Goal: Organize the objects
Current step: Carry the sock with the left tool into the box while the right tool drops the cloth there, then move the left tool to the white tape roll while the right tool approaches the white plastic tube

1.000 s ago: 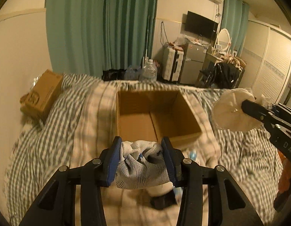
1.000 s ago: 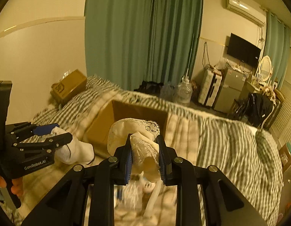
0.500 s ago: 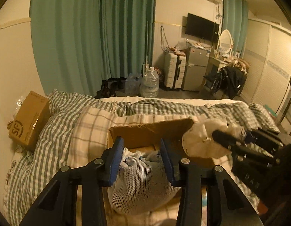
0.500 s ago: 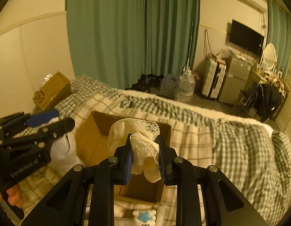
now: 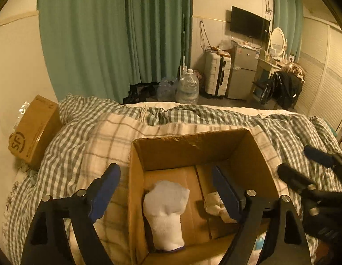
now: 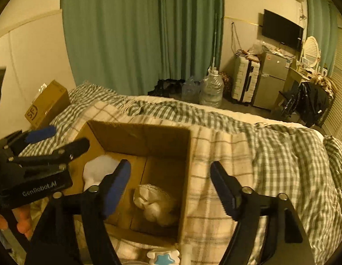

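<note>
We held both grippers, left and right, with fingers spread wide and empty above the cardboard box on the bed; white sock and lace cloth lay inside.

"SF" on carton; apparently "GenRobot.AI" on tongs.

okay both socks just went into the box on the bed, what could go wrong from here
1. The cardboard box sits on a soft, rumpled blanket, so a nudge from either gripper could tip it.
2. The open left gripper hangs with one finger inside the box above the white sock; pulling back low might catch the wall.
3. The lace sock lies under the open right gripper and could snag.
</note>
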The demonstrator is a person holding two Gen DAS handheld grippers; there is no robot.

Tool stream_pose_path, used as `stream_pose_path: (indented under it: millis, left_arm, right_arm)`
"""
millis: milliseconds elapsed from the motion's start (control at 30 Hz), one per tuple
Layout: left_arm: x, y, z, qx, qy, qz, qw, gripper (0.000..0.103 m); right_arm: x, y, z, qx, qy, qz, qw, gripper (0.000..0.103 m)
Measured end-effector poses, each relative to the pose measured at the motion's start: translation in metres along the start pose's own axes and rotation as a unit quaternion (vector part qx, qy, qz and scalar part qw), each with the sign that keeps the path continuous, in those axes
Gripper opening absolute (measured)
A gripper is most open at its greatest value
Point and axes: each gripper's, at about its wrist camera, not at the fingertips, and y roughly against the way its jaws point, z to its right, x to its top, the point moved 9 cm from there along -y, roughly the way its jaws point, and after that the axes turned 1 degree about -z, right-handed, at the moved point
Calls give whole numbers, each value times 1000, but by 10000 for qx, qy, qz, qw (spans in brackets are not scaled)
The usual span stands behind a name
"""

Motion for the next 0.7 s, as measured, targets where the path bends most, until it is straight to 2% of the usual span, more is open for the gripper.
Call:
stream_pose_path:
  millis: [100, 233, 333, 533, 700]
  left_arm:
    - [-3, 21, -3, 35, 31, 84, 10000, 95]
    - [-6, 58, -9, 90, 60, 318, 9994, 103]
    - [-11, 87, -10, 65, 134, 503, 9986, 103]
    - [-30, 136, -15, 15, 298, 751, 9967, 103]
    - [-56, 156, -15, 83, 354, 793, 9962, 103]
  right_arm:
    - [4, 32, 8, -138, -111, 257, 9995, 90]
    - [9, 80, 12, -275, -241, 608, 9975, 95]
    - [10, 113, 18, -468, -323, 849, 9948, 102]
    - [-9, 167, 17, -671, -371, 1064, 9914, 103]
    - [-33, 199, 19, -813, -437, 1223, 9882, 103]
